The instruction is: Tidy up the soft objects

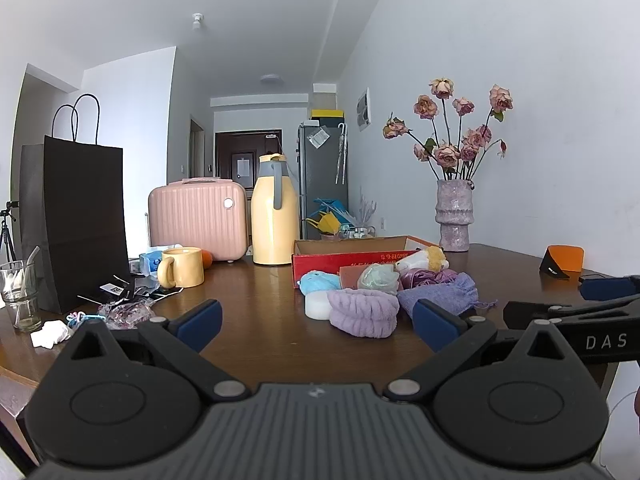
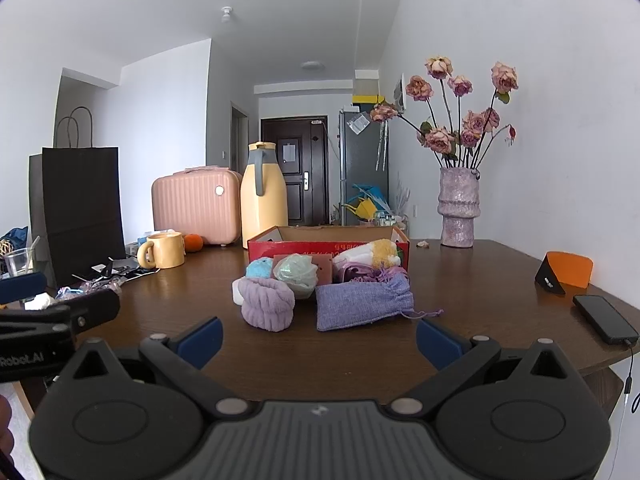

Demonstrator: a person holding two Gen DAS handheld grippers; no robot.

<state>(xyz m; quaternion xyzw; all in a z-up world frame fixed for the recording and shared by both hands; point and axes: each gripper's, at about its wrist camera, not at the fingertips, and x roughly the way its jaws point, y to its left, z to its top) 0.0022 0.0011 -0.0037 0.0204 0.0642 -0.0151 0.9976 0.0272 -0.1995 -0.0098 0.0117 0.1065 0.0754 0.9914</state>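
Observation:
A pile of soft things lies mid-table in front of a red cardboard box [image 1: 320, 259] [image 2: 280, 247]: a lilac towelling wristband [image 1: 362, 314] [image 2: 267, 307], a purple drawstring pouch [image 1: 440, 294] [image 2: 362, 305], a light blue plush [image 1: 318, 282] [image 2: 259, 268], a white sponge [image 1: 317, 305], a pale green mesh puff [image 1: 378, 278] [image 2: 298, 272], and a yellow-and-white plush [image 1: 424, 259] [image 2: 372, 254]. My left gripper [image 1: 318, 322] is open and empty, short of the pile. My right gripper [image 2: 320, 340] is open and empty, just before the pouch.
A yellow mug [image 1: 182, 267] [image 2: 164, 251], yellow thermos [image 1: 274, 210], pink case [image 1: 198, 218] and black paper bag [image 1: 78, 220] stand at the left and back. A vase of dried roses [image 2: 458, 208] stands back right. A phone [image 2: 604, 318] and orange stand [image 2: 566, 272] lie right.

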